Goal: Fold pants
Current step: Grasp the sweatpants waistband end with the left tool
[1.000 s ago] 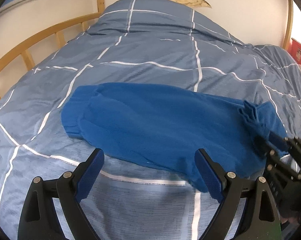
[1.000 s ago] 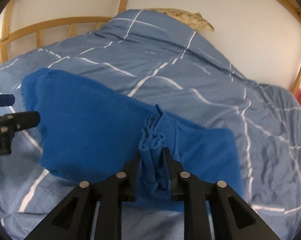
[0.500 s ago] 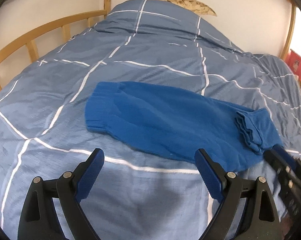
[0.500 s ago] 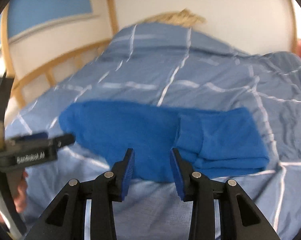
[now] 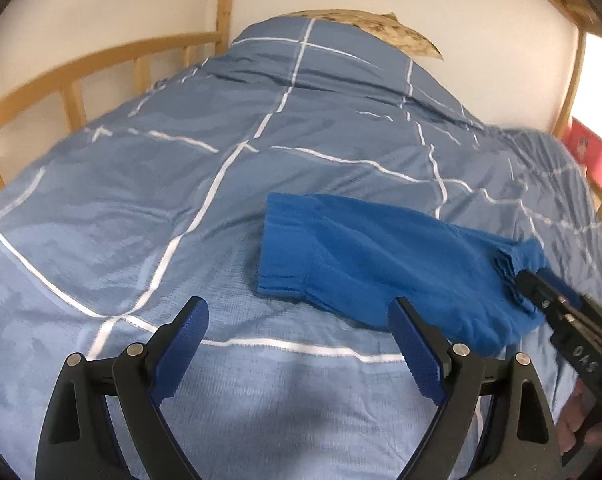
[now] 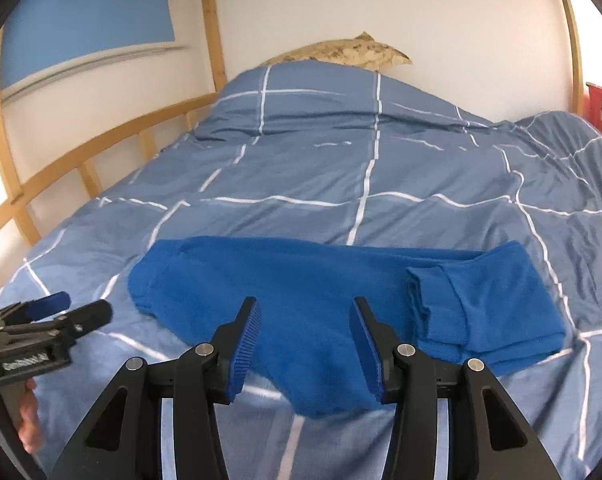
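Since a second ago our right gripper (image 6: 304,342) has let go of the bunched cuff end it was pinching and pulled back toward us, its fingers (image 6: 245,342) now spread apart with nothing between them; our left gripper (image 5: 299,354) has swung off to the left too, so the pants (image 5: 385,260) sit further to the right in its view than before; its fingers (image 5: 183,350) are wide open and holding nothing, same as earlier. We've got the blue pants lying across the bed on the blue checked duvet (image 6: 341,168), folded lengthwise into one long strip; from the right wrist view the waistband end is at the left and the leg ends are doubled back on top at the right (image 6: 481,300), a bit rumpled along the cuff edge; the near edge of the pants hangs right in front of the right gripper's fingertips, whether touching or not we can't tell. In the left wrist view the right gripper pokes in from the right edge (image 5: 557,308) next to the folded-over cuffs; in the right wrist view the left gripper shows at the far left (image 6: 49,320), off the pants, over bare duvet. Wooden bed rail (image 6: 113,148) runs along the left side and a tan pillow (image 6: 341,54) peeks out at the head of the bed against the white wall.
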Action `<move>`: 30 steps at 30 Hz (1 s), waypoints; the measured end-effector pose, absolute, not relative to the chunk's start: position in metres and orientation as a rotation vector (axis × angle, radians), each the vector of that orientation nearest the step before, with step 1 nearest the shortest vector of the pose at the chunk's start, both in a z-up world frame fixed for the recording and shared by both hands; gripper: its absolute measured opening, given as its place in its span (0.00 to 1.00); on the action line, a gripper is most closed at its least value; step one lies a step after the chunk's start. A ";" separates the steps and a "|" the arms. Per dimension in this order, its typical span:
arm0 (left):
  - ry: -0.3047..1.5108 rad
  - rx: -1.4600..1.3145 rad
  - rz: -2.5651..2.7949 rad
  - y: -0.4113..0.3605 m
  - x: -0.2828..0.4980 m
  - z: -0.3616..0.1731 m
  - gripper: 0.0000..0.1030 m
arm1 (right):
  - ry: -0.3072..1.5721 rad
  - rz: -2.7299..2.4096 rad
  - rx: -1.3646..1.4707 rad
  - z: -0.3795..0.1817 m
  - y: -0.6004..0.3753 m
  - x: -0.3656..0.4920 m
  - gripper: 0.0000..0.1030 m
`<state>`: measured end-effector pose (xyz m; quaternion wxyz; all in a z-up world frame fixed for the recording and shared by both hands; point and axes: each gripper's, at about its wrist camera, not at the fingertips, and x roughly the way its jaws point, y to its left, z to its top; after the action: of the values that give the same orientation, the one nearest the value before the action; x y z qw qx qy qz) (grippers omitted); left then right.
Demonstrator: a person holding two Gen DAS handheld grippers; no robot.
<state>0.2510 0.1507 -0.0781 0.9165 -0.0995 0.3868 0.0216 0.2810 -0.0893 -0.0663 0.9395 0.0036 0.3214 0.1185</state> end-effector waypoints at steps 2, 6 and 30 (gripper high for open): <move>0.799 -0.269 0.046 0.160 0.256 -0.086 0.88 | 0.665 0.209 -0.001 -0.071 -0.089 0.286 0.46; 0.822 -0.449 0.034 0.175 0.271 -0.106 0.83 | 0.692 0.160 0.036 -0.085 -0.093 0.295 0.46; 0.806 -0.804 0.116 0.181 0.307 -0.166 0.30 | 0.634 -0.014 0.171 -0.112 -0.117 0.301 0.46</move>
<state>0.3072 0.1811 -0.1656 0.8408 -0.3802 0.3815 0.0550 0.3009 -0.1172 -0.1118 0.9466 0.0841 0.3112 -0.0067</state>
